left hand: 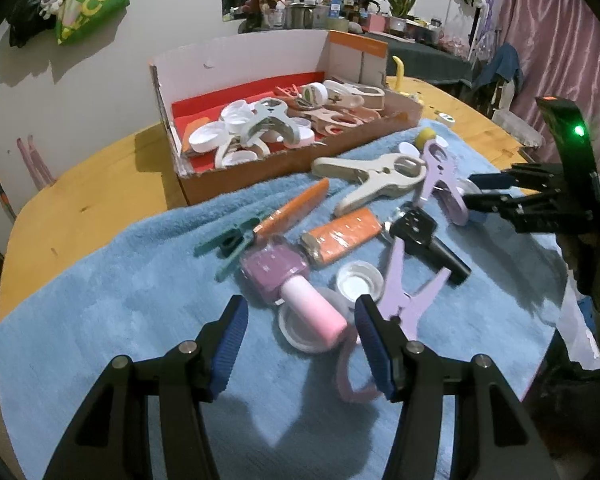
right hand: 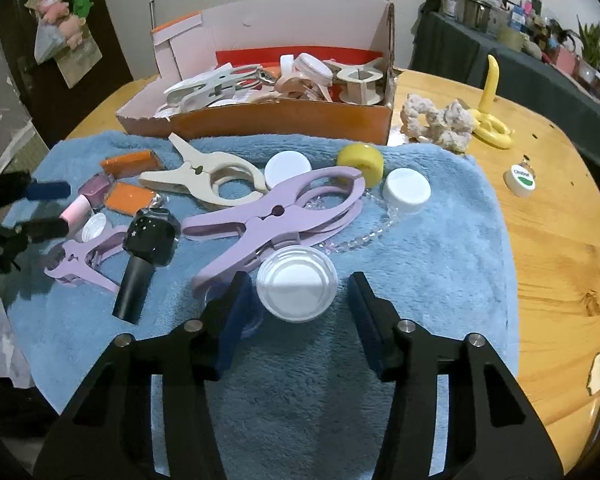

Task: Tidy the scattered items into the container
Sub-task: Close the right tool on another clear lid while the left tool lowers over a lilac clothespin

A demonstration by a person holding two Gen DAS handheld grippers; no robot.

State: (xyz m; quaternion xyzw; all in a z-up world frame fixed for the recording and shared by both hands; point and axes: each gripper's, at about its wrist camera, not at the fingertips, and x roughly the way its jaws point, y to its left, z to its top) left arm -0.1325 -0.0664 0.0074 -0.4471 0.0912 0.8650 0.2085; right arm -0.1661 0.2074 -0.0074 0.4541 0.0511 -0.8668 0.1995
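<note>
The cardboard box (left hand: 260, 172) (right hand: 280, 120), lined red, holds several clips and white lids at the back of the blue towel (left hand: 120, 300). My left gripper (left hand: 300, 320) (right hand: 46, 210) stands open around a purple nail polish bottle with a pink cap (left hand: 312, 312), and its pads are clear of it. My right gripper (right hand: 298, 292) (left hand: 480, 192) is open around a white lid (right hand: 296, 284), with small gaps at both pads. A large purple clip (right hand: 276, 216), a cream clip (right hand: 208, 180), a black bottle (right hand: 144, 256), orange packets (left hand: 340, 236) and a green clip (left hand: 232, 244) lie scattered.
A yellow roll (right hand: 360, 162), white caps (right hand: 406, 192) and a clear bead chain (right hand: 364, 236) lie on the towel. On the bare wooden table (right hand: 560, 240) sit a pale lumpy object (right hand: 436, 120), a yellow toy (right hand: 490, 116) and a small green-and-white cap (right hand: 521, 178).
</note>
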